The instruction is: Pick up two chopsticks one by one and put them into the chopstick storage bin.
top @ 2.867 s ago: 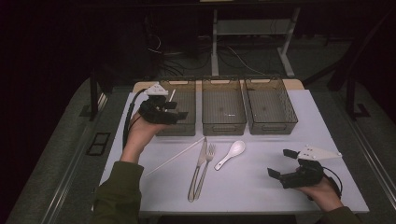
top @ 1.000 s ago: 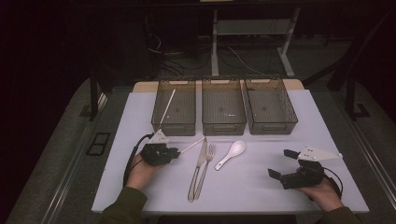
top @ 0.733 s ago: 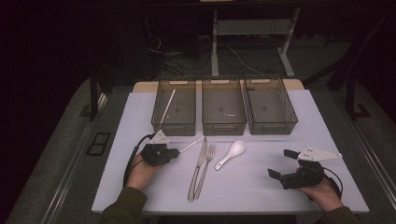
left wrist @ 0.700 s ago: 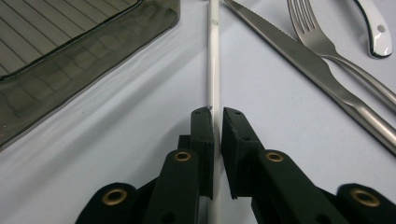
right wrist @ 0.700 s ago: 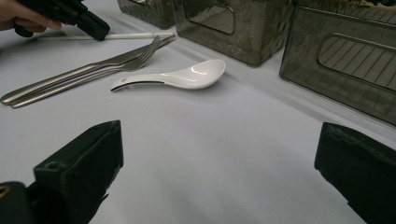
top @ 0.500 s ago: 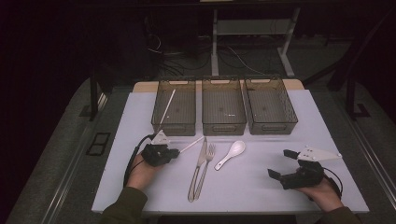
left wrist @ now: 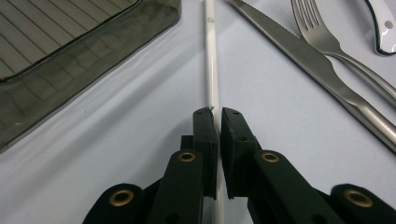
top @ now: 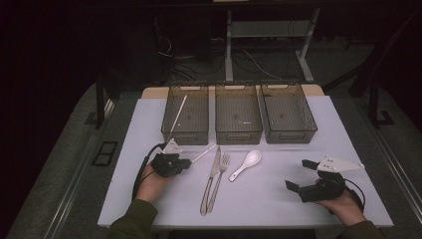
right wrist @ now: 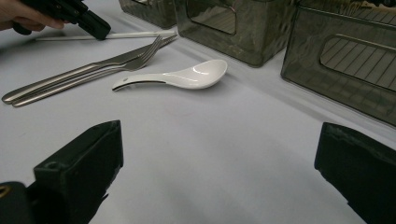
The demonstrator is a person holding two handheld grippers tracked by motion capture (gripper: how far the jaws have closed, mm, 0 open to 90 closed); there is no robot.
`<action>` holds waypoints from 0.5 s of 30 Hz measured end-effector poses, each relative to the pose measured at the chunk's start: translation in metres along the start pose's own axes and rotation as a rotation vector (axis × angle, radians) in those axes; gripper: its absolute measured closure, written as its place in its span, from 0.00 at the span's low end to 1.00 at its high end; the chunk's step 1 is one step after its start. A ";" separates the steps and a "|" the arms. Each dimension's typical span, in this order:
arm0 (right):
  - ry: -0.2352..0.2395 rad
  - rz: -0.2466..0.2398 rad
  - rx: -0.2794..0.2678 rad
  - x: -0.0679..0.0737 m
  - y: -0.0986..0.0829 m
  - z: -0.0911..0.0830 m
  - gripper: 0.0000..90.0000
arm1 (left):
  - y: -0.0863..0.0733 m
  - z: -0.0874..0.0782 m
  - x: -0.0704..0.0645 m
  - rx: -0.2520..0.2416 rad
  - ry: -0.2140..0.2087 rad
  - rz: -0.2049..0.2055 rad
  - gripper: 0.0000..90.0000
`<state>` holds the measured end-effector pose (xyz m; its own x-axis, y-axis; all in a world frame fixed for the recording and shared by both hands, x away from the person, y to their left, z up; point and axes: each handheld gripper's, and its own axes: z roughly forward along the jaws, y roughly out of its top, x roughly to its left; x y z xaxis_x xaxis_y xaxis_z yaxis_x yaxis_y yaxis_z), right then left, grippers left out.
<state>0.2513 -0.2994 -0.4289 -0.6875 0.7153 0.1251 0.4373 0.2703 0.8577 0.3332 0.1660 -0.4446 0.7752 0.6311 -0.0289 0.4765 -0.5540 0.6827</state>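
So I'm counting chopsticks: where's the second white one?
High view: the thin white chopstick lies left of the steel knife, clamped in the left gripper.

We see a white table [top: 308, 149] w/ three dark see-through bins across its far side: left bin [top: 185, 119], middle bin [top: 237, 118], right bin [top: 288, 117], set side by side. Nearer us on the table lie a white chopstick [top: 204, 153], then a knife [top: 211, 179] & fork [top: 219, 180] touching lengthwise, and a white spoon [top: 246, 164] just right of them.
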 end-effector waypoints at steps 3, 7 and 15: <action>0.000 -0.001 0.000 0.000 0.000 0.000 0.01 | 0.000 -0.003 -0.001 -0.006 -0.003 -0.003 0.94; 0.000 0.000 0.000 0.001 0.000 0.000 0.01 | 0.002 -0.008 -0.002 -0.021 -0.010 0.005 0.94; 0.001 0.000 0.000 0.000 0.000 0.000 0.01 | 0.005 -0.018 -0.006 -0.034 -0.027 0.010 0.94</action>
<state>0.2508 -0.2992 -0.4286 -0.6878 0.7150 0.1257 0.4376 0.2702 0.8576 0.3238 0.1691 -0.4276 0.7910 0.6104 -0.0410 0.4543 -0.5412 0.7076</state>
